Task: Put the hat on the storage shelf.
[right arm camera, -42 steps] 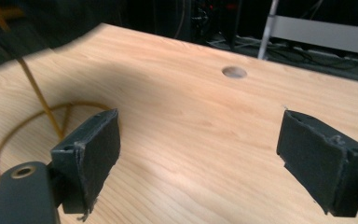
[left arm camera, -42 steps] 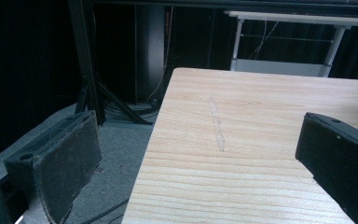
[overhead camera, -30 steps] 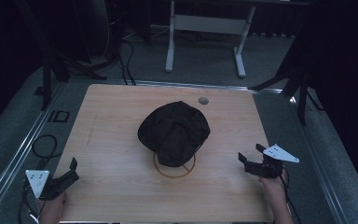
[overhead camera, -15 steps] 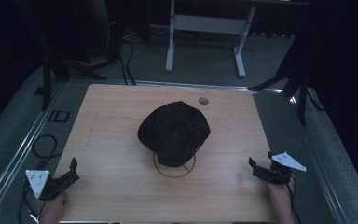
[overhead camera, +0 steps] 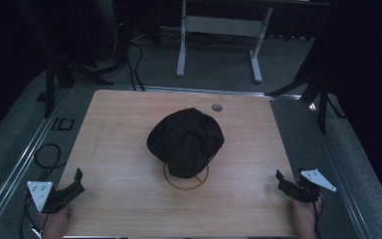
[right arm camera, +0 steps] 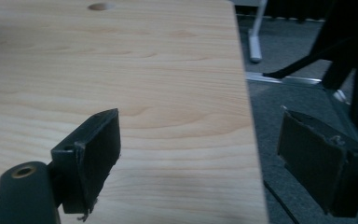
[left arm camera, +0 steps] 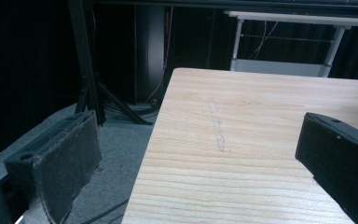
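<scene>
The black cap sits at the middle of the wooden table, its brim end lying over a thin ring on the tabletop, and neither gripper touches it. What has changed over the last second is on the right: the right gripper has pulled back from a spot a little further in over the table, toward the near right corner, where it now hangs at the table's edge with the person's hand behind it. The left gripper has barely moved and hovers at the near left corner. The cap itself has not shifted.

Both tools are wide open and hold nothing. In the left gripper view bare wood and floor show between the two jaws; in the right gripper view the jaws stand just as far apart, straddling the table's right edge.

Read together, this looks like a pause with both hands drawn off, well apart from the cap on either side. Either the cap has just been set down and the work is over, or a fresh approach is about to begin; the pictures alone do not settle which. A small round hole lies beyond the cap near the far edge.
</scene>
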The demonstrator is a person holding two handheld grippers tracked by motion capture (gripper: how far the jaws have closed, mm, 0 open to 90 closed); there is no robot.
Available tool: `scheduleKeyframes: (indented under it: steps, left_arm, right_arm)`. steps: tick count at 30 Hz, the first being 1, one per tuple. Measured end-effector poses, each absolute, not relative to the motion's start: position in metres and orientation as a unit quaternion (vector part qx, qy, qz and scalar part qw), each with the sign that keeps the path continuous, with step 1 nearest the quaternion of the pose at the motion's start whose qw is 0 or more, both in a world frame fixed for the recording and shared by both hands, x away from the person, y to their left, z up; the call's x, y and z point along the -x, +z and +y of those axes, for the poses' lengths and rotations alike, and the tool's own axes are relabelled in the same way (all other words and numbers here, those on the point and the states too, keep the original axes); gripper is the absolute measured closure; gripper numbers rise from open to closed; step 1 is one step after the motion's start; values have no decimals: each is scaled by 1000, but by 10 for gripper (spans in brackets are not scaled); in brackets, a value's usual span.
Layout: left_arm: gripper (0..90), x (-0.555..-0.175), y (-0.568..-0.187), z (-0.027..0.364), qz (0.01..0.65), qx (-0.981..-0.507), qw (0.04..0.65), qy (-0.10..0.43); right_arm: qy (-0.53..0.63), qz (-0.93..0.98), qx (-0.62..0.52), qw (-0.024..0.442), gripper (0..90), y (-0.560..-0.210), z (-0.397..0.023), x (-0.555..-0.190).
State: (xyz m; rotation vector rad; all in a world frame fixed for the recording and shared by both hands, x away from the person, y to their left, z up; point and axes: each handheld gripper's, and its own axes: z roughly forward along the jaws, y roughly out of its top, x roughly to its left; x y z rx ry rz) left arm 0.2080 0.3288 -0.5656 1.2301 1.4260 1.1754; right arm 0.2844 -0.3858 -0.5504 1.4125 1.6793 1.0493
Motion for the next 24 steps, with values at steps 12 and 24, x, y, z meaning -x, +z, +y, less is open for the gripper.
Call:
scheduleKeyframes:
  steps: [12, 24]
  left_arm:
    - [5, -208, -566, 329, 575, -496, 446, 474]
    - [5, -208, -566, 329, 575, -496, 446, 473]
  right_arm:
    - [428, 594, -571, 371, 137, -552, -400, -275]
    - [422, 599, -573, 367, 138, -554, -400, -276]
